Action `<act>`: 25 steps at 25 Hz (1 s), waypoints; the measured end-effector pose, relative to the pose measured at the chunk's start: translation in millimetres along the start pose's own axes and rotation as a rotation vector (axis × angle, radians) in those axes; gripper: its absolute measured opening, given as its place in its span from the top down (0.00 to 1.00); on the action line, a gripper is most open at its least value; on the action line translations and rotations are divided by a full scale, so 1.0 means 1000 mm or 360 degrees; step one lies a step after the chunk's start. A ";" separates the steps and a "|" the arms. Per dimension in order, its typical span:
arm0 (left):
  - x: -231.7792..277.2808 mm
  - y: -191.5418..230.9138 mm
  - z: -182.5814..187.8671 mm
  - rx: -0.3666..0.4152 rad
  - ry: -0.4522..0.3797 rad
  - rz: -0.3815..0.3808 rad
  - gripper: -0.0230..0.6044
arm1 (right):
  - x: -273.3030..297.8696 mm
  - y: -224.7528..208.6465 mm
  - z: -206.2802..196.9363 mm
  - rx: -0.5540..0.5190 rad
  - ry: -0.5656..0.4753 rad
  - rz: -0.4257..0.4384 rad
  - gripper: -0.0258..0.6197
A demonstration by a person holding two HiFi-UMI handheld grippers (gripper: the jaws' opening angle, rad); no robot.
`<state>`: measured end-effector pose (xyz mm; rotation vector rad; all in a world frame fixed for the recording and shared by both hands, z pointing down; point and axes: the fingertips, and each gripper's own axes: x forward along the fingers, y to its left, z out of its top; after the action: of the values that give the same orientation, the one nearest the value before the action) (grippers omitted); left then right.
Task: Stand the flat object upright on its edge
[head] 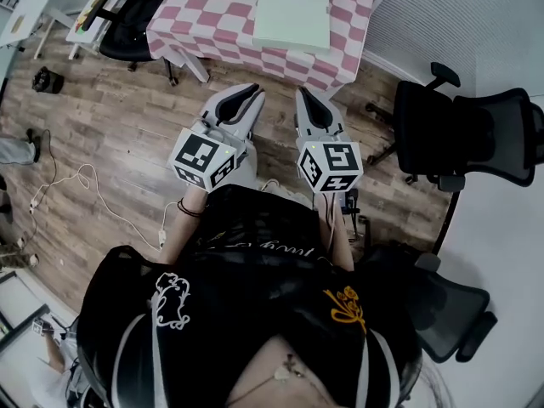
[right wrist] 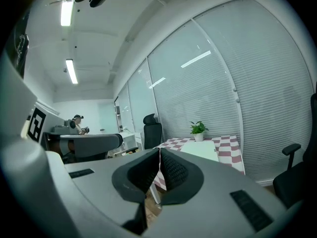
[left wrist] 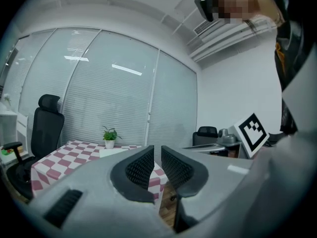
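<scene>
Wood-plank floor (head: 102,126) all around, with a table (head: 212,15) under a pink-and-white checked cloth well ahead of both grippers. The flat object (head: 293,11), a pale slab, is lying flat on that cloth, nowhere near either set of jaws.

From the head view, the left gripper (head: 245,90) and right gripper (head: 304,93) are held side by side close to the person's body, tips pointing toward the table. Off to the right gripper's outer side sits a black office chair (head: 463,134). You can't really judge the jaws from up there, though.

That's where the gripper views help. The left gripper (left wrist: 157,152) has its ribbed pads a thin gap apart with nothing between them, just checked cloth showing through the slit. The right gripper (right wrist: 159,155) has its pads closed together at the tips, also holding nothing.

Both of those views also pick up stuff the head camera misses: a small potted plant (left wrist: 109,137) at the far end of the table, past the flat object (left wrist: 115,152), and big window blinds (right wrist: 218,83) behind it. The right gripper view catches another person (right wrist: 77,124) way off in the background, beyond the left gripper. The left gripper view shows the right gripper's marker cube (left wrist: 252,133) just beside it.
</scene>
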<state>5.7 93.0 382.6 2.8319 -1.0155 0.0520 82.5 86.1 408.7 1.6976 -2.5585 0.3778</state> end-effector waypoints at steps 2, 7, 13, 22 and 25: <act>0.014 0.017 0.003 -0.0004 -0.0006 -0.0019 0.90 | 0.020 -0.008 0.005 -0.0008 0.0011 -0.0016 0.94; 0.048 0.067 0.014 0.0000 0.0005 -0.0057 0.90 | 0.074 -0.022 0.015 -0.0010 0.0051 -0.0050 0.94; 0.083 0.126 0.017 -0.0053 0.0042 -0.0106 0.90 | 0.136 -0.038 0.019 0.0014 0.0117 -0.0096 0.94; 0.122 0.202 0.022 -0.0092 0.0084 -0.0194 0.90 | 0.214 -0.053 0.031 0.0061 0.0139 -0.0188 0.94; 0.132 0.221 0.020 -0.0097 0.0121 -0.0235 0.90 | 0.232 -0.060 0.034 0.0083 0.0129 -0.0236 0.94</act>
<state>-33.0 -161.4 398.4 2.8169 -0.7770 0.1106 48.2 -152.7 426.4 1.8354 -2.3685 0.4970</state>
